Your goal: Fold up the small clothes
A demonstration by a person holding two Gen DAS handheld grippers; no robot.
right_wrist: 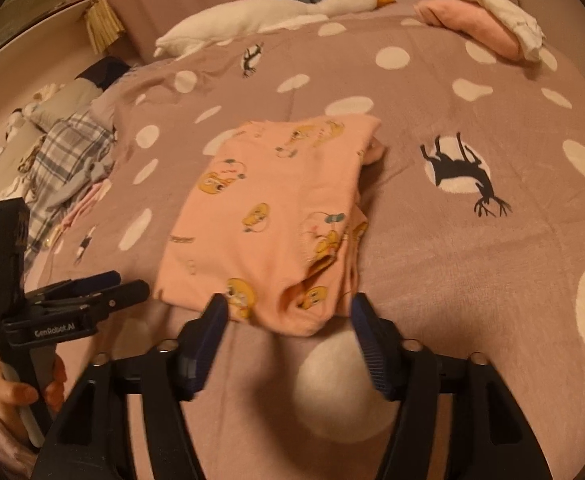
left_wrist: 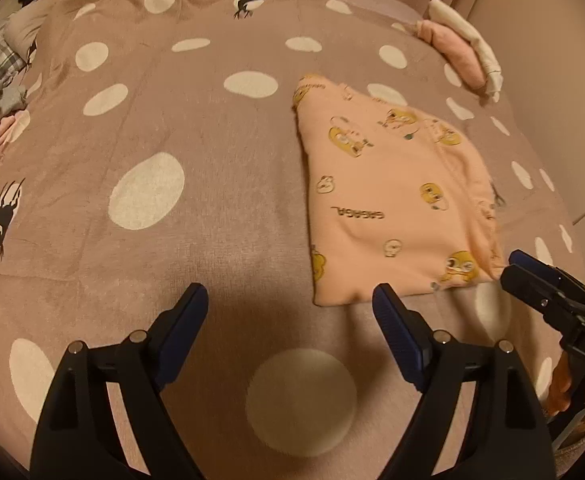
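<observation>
A folded peach garment (left_wrist: 392, 200) printed with yellow cartoon chicks lies flat on the dotted mauve bedspread (left_wrist: 212, 128). My left gripper (left_wrist: 290, 296) hovers open over bare bedspread just left of the garment's near corner, with nothing between its fingers. From the right wrist view the garment (right_wrist: 276, 208) lies straight ahead, and its near folded edge sits between the tips of my right gripper (right_wrist: 288, 308). The pads stand apart from the cloth, so that gripper is open. The left gripper (right_wrist: 130, 282) shows at the left, held by a hand. The right gripper (left_wrist: 520, 268) shows at the garment's right corner.
A stack of folded pink and white clothes (right_wrist: 484, 24) rests at the bed's far right corner. A white goose plush (right_wrist: 276, 12) lies along the far edge. Unfolded clothes, one of them plaid (right_wrist: 72, 152), are heaped at the left side.
</observation>
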